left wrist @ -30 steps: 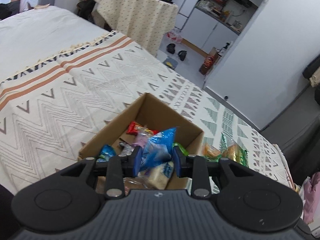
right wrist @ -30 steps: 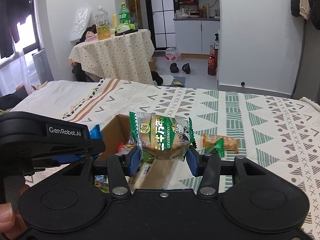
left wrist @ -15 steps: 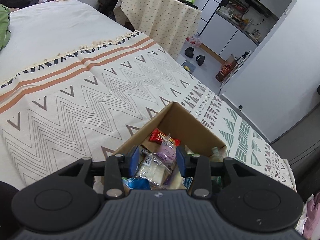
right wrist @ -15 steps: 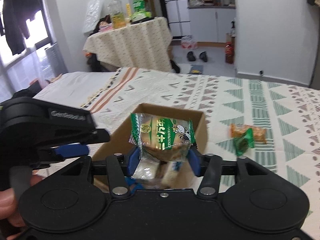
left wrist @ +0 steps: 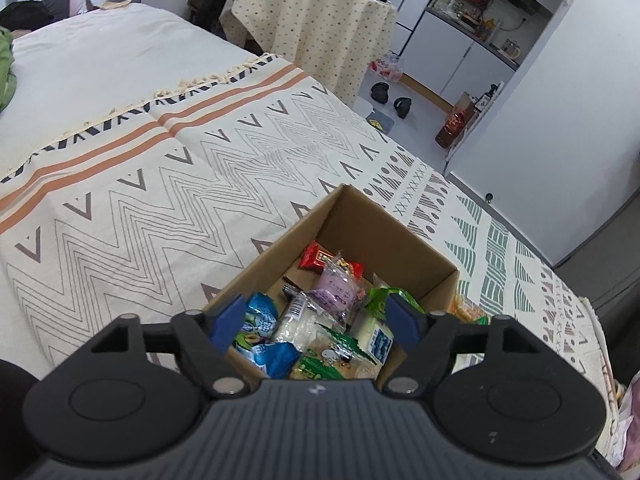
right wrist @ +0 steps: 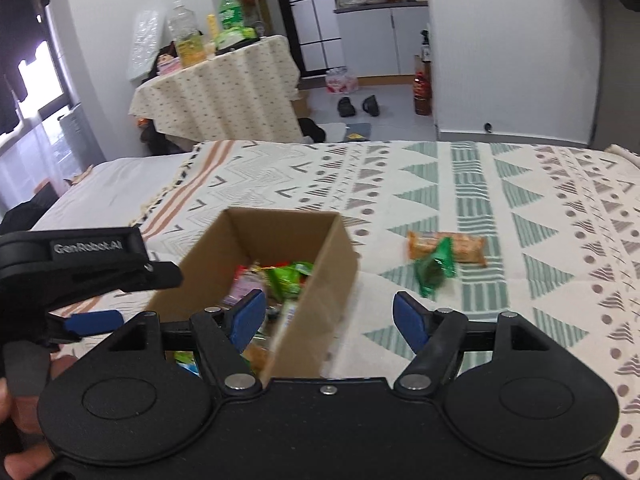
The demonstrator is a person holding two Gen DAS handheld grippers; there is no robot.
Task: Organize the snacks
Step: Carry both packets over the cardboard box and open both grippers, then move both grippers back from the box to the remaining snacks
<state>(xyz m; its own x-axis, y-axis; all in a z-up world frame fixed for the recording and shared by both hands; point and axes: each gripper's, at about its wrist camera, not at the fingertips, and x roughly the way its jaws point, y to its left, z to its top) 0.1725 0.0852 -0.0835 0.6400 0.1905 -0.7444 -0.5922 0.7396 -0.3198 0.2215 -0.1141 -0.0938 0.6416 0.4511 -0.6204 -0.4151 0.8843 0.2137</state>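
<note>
Both tools spread empty (left (left wrist: 316,322), right (right wrist: 329,318)), above snack-filled cardboard box (left wrist: 400,236)

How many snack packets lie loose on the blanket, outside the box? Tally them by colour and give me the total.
Orange packet: 1
Green packet: 1
Total: 2, both on the blanket outside the cardboard box.

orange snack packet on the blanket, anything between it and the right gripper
Nothing visible. The right gripper is open and empty; bare blanket lies between it and the orange snack packet. The cardboard box sits left.
</note>
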